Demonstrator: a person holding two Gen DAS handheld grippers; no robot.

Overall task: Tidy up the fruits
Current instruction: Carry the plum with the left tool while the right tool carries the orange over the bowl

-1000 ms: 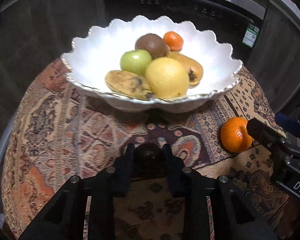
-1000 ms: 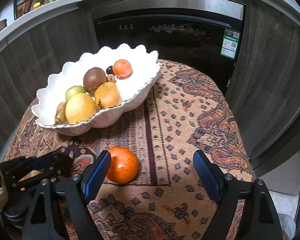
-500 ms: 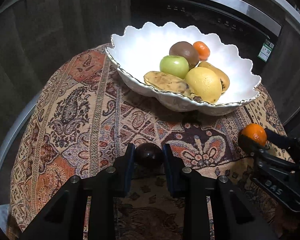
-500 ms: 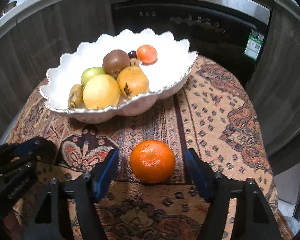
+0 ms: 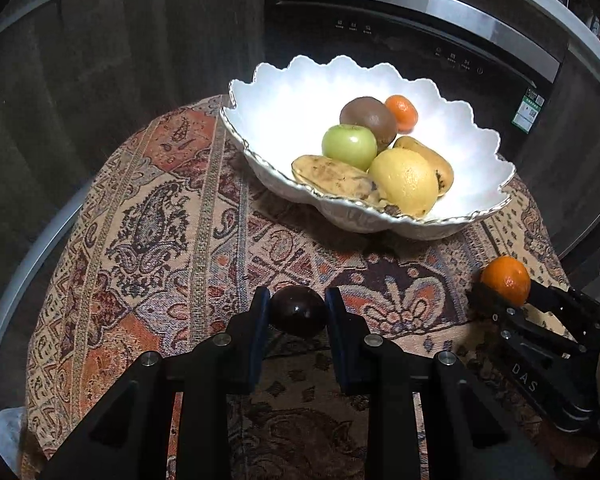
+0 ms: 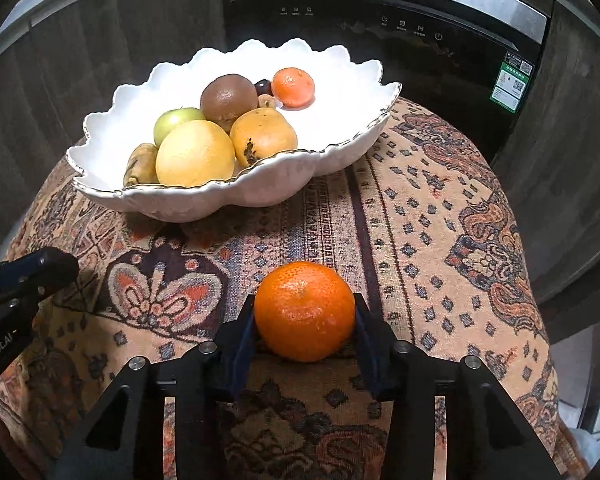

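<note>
While claws (image 6: 305, 322) close — tangerine (image 6: 305, 316) between.

Am facing dark built-in appliance (image 6: 384, 40) at 12 o'clock, touch icons glowing faintly, green label (image 6: 514, 85) sitting at 2. Dark wood cabinet panels (image 5: 112, 92) flanking it at 10. Patterned tapestry cloth (image 6: 432, 216) covering round table below me. Dim light falling overall.

right gripper (image 6: 305, 316): I see jaws closing, pads touching orange (image 6: 305, 316)
bowl (image 6: 340, 152): behind, fruit inside
</note>
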